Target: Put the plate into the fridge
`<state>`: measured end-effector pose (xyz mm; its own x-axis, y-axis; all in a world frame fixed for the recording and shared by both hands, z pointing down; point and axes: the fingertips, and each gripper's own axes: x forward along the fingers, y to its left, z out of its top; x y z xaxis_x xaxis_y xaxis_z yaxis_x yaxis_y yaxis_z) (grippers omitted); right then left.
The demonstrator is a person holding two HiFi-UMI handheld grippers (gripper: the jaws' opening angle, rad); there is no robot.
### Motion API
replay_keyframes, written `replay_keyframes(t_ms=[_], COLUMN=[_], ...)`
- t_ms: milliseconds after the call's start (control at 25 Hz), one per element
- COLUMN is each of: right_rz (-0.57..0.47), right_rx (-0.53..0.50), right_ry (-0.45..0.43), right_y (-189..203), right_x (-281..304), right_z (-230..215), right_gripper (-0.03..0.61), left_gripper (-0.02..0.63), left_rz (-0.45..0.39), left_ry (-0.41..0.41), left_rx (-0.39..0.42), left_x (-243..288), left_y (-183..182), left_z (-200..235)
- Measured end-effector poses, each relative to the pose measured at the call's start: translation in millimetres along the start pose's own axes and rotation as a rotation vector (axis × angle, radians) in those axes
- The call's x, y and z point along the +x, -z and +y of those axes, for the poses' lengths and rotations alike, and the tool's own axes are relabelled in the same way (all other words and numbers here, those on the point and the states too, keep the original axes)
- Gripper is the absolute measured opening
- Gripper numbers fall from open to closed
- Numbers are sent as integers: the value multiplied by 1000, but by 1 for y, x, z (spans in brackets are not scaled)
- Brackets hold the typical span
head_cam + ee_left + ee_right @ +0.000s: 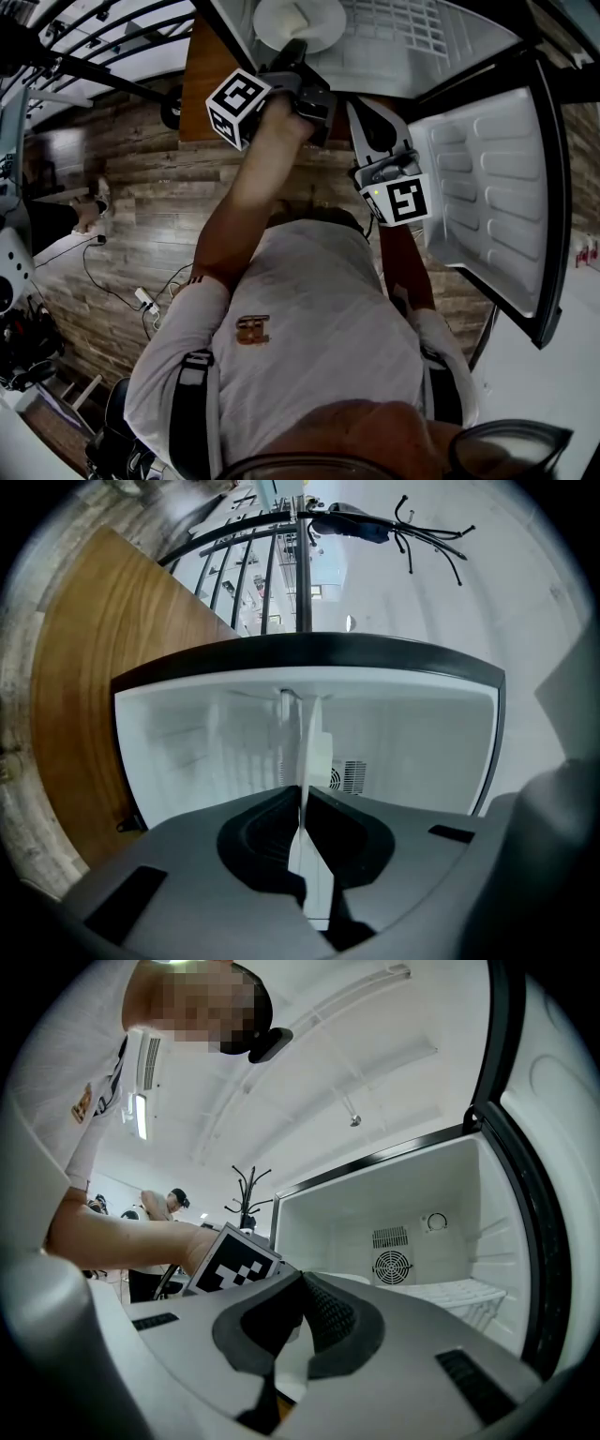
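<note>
Main risk from here: the plate (300, 21) is pinched only at its rim, so most of its weight hangs beyond the jaws. If the L gripper (292, 52) tilts or lets go before the plate sits flat, it could pivot, slip out & drop onto the wire shelf (403, 33) or the wood floor (159, 197). Second risk: clipping the fridge (187, 752) top edge or side wall on the way in, since the opening is tight round the plate; a knock there could twist it in the grip. The open door (497, 187), at 3 o'clock of the arms, sits close to the R gripper (370, 122), so a careless swing could bump it.

L gripper is clamped on the plate rim: in the left gripper view the plate (306, 761) shows edge-on as a thin white line running straight through the pads (323, 822) toward 12 o'clock, w/ the fridge's white interior behind it. In the head view the plate lies at 12 o'clock of the L gripper, touching it, already over the fridge opening at the frame's top.

R gripper is approx at 4 o'clock of the L one, well apart from the plate; its jaws look together w/ nothing between them, pointing into the fridge toward the back vent (392, 1265)
</note>
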<state>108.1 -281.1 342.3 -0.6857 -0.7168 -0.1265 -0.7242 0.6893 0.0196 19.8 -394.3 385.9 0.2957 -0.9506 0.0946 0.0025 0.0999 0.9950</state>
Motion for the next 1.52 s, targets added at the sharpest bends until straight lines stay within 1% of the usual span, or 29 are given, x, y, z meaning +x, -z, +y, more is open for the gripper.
replay_keyframes(t_ms=[280, 680, 840, 1000, 1160, 1320, 1440, 1520], right_rz=[-2, -5, -24, 2, -23, 9, 10, 8], right_rx=[2, -7, -2, -2, 9, 6, 11, 13], right_ry=[-10, 9, 17, 15, 29, 25, 30, 31], right_y=[0, 1, -3, 4, 1, 10, 12, 13], right_x=[0, -7, -7, -9, -6, -8, -8, -7], right_z=[3, 4, 5, 6, 4, 3, 3, 3], right_gripper=[32, 32, 32, 32, 32, 32, 32, 32], left_gripper=[28, 28, 28, 29, 28, 28, 30, 45], left_rz=[-9, -14, -17, -19, -21, -20, -10, -5], left_ry=[-4, -2, 2, 5, 18, 41, 61, 79], left_rx=[-14, -43, -51, -57, -63, -57, -43, -31], left_x=[5, 9, 12, 15, 17, 18, 17, 16], left_y=[-2, -2, -4, -5, -7, -6, -7, -7], left_z=[0, 3, 3, 2, 2, 3, 1, -1])
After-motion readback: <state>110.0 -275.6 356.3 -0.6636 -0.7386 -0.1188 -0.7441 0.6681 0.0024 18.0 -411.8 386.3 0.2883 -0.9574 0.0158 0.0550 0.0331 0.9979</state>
